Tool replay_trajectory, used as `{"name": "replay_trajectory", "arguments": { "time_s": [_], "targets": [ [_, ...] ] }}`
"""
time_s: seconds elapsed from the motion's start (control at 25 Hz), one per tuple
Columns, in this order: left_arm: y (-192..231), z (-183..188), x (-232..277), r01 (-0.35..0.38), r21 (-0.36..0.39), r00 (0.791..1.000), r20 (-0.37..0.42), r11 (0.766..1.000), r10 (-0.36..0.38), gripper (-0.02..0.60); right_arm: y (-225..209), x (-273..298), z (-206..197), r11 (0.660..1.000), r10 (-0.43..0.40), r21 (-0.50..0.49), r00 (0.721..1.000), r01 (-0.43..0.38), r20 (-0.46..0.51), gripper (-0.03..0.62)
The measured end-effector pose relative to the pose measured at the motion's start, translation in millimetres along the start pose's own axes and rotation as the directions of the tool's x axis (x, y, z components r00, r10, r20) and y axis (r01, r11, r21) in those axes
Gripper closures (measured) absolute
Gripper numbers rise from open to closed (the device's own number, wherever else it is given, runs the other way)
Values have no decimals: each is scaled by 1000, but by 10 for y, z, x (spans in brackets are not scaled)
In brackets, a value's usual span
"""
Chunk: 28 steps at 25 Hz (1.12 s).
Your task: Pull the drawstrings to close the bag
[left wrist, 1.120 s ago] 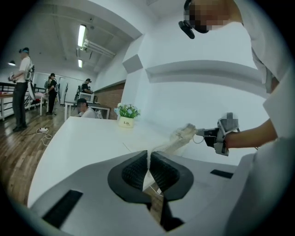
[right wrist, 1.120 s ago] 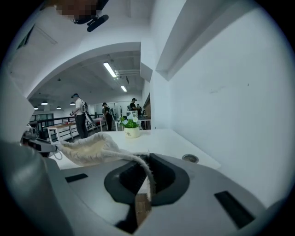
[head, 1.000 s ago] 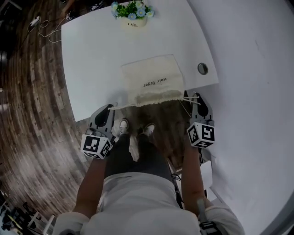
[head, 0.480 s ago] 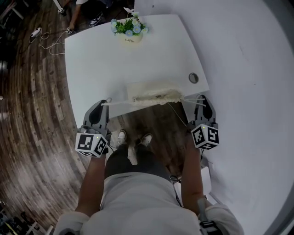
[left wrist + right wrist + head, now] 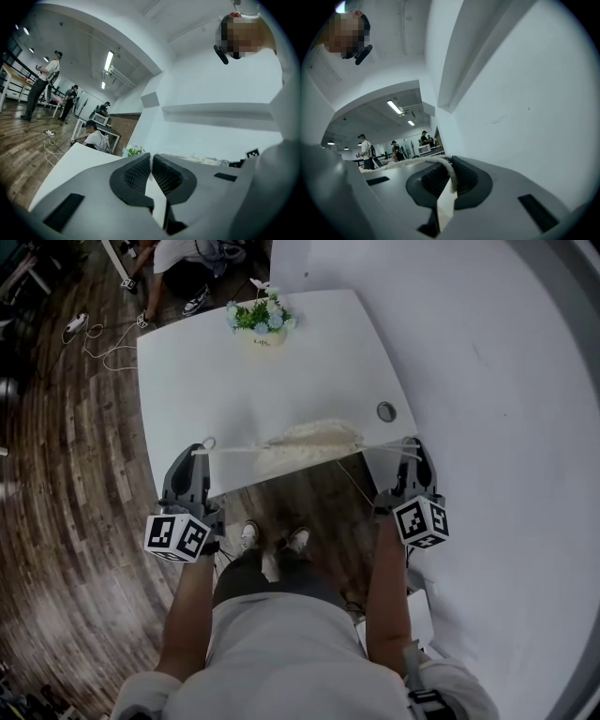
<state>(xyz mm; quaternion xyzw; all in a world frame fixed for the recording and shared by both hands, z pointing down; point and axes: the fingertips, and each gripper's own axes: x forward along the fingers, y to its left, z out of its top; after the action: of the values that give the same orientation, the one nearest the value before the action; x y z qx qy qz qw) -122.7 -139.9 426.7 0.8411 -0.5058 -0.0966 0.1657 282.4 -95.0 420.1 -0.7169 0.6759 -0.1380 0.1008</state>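
The left gripper (image 5: 200, 452) and right gripper (image 5: 412, 450) each pinch a taut cream cord drawstring (image 5: 239, 450); the beige cloth bag (image 5: 309, 439) looks nearly cinched, needing one firmer outward pull

The bag (image 5: 309, 440) is at the table's (image 5: 234, 381) near edge, between your left gripper (image 5: 200, 450) and right gripper (image 5: 412, 445), with a drawstring (image 5: 239, 451) stretched from it to each. The flowerpot (image 5: 260, 322) stands at the far edge. The grommet (image 5: 386, 412) lies just right of the bag.
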Motion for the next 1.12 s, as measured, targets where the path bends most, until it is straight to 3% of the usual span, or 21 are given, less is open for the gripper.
{"name": "replay_trajectory", "arguments": {
  "time_s": [0.16, 0.56, 0.8, 0.96, 1.12],
  "targets": [
    [70, 136, -30, -26, -70, 999, 37, 997, 29, 558, -132, -60, 59, 992, -24, 127, 999, 20, 30, 556],
    [232, 409, -197, -70, -126, 990, 110, 990, 84, 558, -242, -76, 115, 989, -43, 142, 998, 37, 37, 556],
    [352, 500, -311, -63, -296, 977, 177, 953, 119, 558, -221, -37, 173, 983, -26, 183, 998, 16, 53, 556],
    [339, 670, -372, -50, -267, 970, 215, 963, 110, 558, -220, -47, 227, 974, -13, 227, 998, -1, 61, 556],
    [430, 580, -438, -82, -278, 972, 189, 957, 139, 558, -261, -53, 229, 970, -15, 242, 998, 1, 57, 556]
  ]
}}
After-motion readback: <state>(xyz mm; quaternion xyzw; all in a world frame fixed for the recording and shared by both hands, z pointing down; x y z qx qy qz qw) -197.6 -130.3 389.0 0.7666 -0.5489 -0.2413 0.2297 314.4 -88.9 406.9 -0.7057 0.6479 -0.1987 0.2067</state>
